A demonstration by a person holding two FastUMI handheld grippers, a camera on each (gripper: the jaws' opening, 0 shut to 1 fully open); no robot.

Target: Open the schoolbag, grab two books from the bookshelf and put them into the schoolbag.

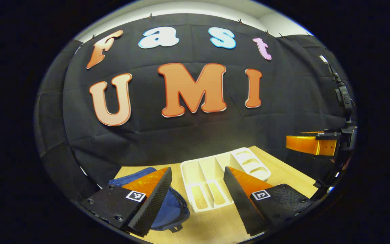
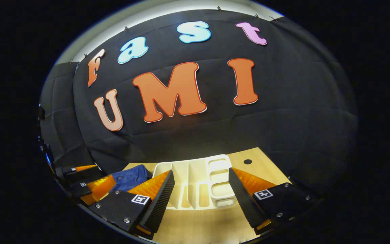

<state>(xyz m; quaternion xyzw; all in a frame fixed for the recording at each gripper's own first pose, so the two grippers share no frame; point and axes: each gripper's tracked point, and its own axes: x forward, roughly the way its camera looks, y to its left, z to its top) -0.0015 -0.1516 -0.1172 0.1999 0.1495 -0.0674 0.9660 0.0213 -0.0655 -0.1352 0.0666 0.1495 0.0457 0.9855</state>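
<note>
A blue schoolbag lies flat on the wooden table, partly behind the near finger of my left gripper. I cannot tell whether its zip is open. To its right lies a white divided bookshelf; its slots show bare white walls and wood through the cut-outs. My left gripper is open above both, with nothing between its fingers. My right gripper is open too and hovers over the bookshelf, with the schoolbag to its left. Each gripper appears at the edge of the other's view, the right gripper and the left gripper.
The booth's black cloth wall stands close behind the table. A small dark round hole marks the tabletop to the right of the bookshelf. A black stand with cables rises at the far right.
</note>
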